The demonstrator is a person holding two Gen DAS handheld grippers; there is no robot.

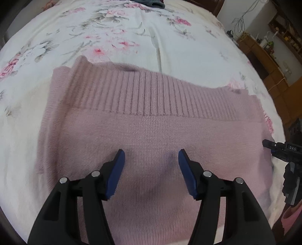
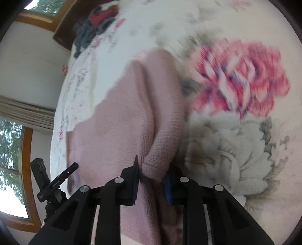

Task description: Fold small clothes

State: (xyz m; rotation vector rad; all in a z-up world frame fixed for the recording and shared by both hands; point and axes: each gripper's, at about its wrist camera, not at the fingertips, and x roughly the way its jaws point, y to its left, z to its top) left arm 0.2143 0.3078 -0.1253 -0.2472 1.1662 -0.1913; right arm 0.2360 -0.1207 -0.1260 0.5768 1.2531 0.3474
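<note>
Left wrist view: pink knit sweater [image 1: 151, 128] lies flat on floral bedsheet [image 1: 113, 37], ribbed band at far edge. Left gripper [image 1: 152, 156] above garment's near part, jaws wide apart, nothing held. Dark clothes [image 1: 151, 3] at far end of bed.

Right wrist view: right gripper [image 2: 152, 169] closed on a bunched fold of sweater [image 2: 122, 116]; fabric fills gap btwn pads. Left gripper [image 2: 56, 181] visible near left.

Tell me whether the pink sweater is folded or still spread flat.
Partly folded. The pink sweater lies on the bedspread with layers doubled at its edge, where the right gripper pinches a thick fold; the left gripper is open.
</note>
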